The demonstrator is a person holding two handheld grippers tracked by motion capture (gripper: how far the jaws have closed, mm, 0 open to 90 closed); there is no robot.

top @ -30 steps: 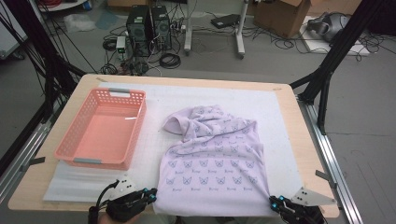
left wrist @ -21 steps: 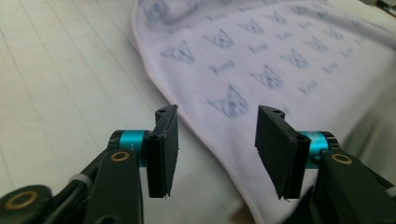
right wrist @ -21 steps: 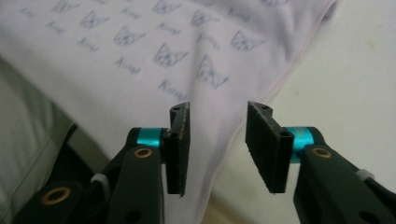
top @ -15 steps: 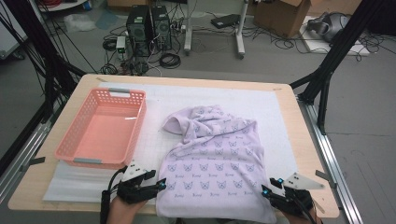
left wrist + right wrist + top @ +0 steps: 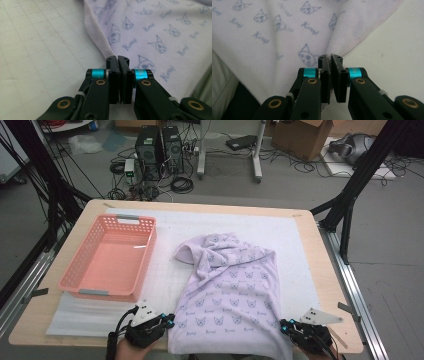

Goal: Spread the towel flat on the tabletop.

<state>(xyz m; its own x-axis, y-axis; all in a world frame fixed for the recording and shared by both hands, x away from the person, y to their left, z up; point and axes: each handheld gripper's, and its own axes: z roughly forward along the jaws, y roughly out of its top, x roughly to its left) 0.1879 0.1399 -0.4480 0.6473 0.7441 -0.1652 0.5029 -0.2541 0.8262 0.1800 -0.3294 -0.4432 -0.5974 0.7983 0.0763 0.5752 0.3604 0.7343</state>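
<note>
A lilac towel (image 5: 230,285) printed with small cat faces lies on the white mat, bunched at its far end and hanging over the table's near edge. My left gripper (image 5: 169,321) is shut on the towel's left hem near the front, and the hem (image 5: 100,37) runs up from between its jaws in the left gripper view. My right gripper (image 5: 283,326) is shut on the towel's right hem; in the right gripper view the stitched edge (image 5: 362,37) is pinched between the jaws. Both hands sit at the table's front edge.
A pink plastic basket (image 5: 75,280) stands on the left of the white gridded mat (image 5: 165,280), with nothing in it. The wooden table (image 5: 330,285) ends just in front of the grippers. Computers, cables and black frame legs are on the floor beyond.
Both grippers have moved forward onto the table with the towel's near corners, and the towel's near edge has shifted with them.
</note>
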